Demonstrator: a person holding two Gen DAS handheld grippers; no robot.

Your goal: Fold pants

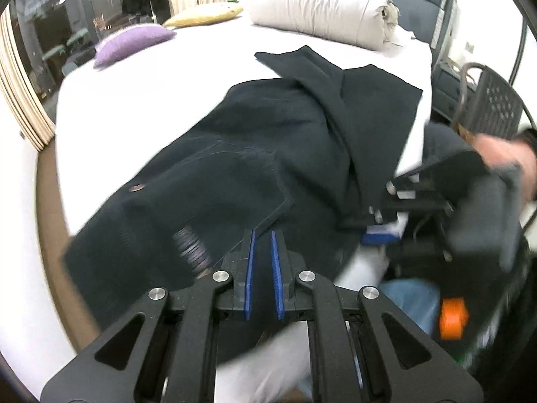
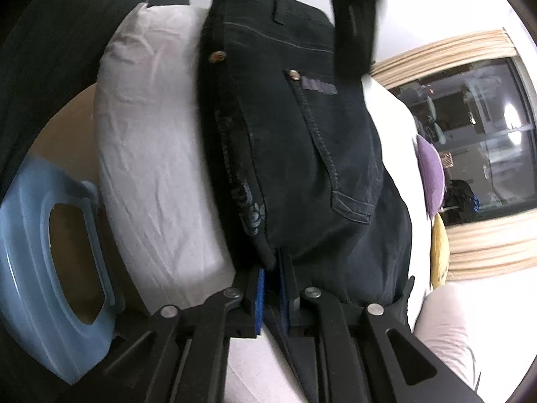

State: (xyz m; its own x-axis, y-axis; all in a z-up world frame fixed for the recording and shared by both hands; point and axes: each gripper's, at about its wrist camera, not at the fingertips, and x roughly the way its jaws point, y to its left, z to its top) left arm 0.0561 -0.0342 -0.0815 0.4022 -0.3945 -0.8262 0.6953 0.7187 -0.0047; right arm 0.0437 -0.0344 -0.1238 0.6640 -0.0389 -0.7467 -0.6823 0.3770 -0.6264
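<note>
We see dark jeans spread across the white bed, the waistband near the bed's near edge and the legs folded back toward a rolled cream duvet. The left tool hangs above the waistband with its blue pads drawn almost together; we make out no cloth pinched between them. The right tool, seen from the left wrist at the bed's right edge, is blurred beside a person's hand. In the right wrist view we find the same right tool with its pads slightly apart and a fold of the jeans lying in the gap; whether the pads press on it we cannot tell. A back pocket and rivets face that camera. Beyond lie a purple cushion and a yellow cushion. A light blue plastic stool stands beside the bed.
</note>
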